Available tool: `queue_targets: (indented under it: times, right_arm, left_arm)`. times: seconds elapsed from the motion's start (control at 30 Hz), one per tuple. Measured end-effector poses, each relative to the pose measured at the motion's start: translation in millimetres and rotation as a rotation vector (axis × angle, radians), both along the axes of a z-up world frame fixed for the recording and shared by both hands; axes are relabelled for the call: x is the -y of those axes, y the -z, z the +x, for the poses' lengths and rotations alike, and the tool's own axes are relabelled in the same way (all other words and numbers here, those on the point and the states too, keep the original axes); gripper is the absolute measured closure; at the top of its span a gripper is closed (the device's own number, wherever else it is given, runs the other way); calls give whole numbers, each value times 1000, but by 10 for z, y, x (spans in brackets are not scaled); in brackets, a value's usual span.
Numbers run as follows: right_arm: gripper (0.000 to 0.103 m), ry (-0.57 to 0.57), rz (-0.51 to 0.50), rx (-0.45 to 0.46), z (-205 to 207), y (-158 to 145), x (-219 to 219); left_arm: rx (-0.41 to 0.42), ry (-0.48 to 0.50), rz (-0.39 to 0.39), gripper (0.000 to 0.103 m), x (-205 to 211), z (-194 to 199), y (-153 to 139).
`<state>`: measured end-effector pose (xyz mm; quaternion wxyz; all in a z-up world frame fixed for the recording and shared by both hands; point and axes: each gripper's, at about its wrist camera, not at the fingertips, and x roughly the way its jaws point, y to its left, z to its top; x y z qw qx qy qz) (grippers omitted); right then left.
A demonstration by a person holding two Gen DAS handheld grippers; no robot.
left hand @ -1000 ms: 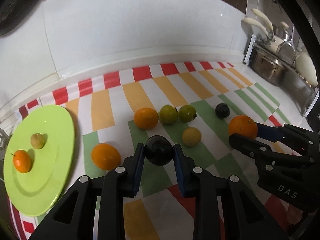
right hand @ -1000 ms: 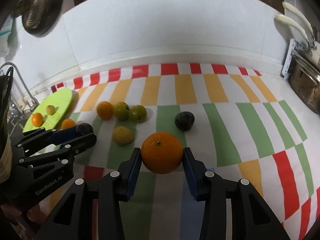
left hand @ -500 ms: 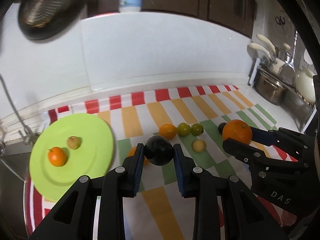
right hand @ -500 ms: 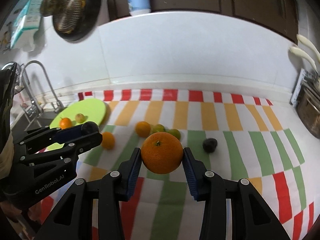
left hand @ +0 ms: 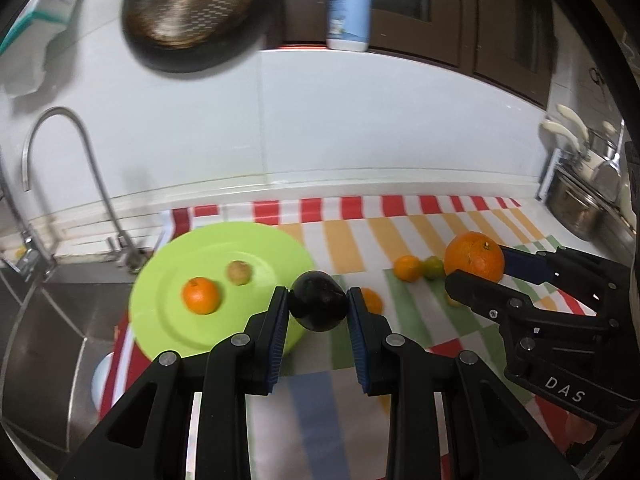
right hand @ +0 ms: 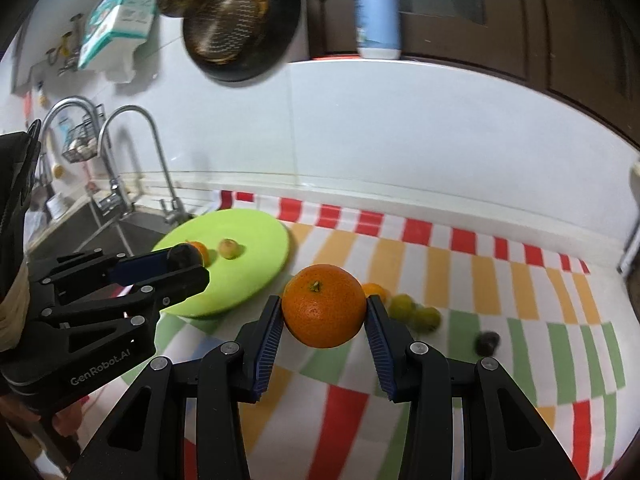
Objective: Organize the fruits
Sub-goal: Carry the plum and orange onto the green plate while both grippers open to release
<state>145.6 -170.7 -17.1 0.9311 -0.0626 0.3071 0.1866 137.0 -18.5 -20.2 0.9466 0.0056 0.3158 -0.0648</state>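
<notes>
Left gripper [left hand: 318, 306] clenched a dark plum [left hand: 318, 306], right gripper [right hand: 323, 312] a large orange [right hand: 323, 306]; both were held aloft, presumably bound for the green plate [left hand: 176, 320].

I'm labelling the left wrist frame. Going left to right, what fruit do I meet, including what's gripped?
Small orange on the green plate → tan fruit → dark plum in the left gripper → small orange on cloth → large orange in the right gripper.

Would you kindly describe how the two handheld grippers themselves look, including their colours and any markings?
Both are matte black plastic with silver screws and blue ribbed pads inside the fingers. The left gripper carries white "GenRobot.AI" lettering on its side; the right gripper shows white "DAS". No cables are visible.
</notes>
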Motion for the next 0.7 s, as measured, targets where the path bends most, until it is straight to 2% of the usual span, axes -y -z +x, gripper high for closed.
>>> queue_targets:
  times: [0.47, 0.7]
  right_arm:
    - [60, -170, 1, -27, 353, 154, -609]
    - [60, -222, -9, -56, 567, 319, -897]
  left_arm:
    - [7, -121, 28, 74, -554, 89, 137]
    - [-40, -154, 10, 74, -765, 226, 315]
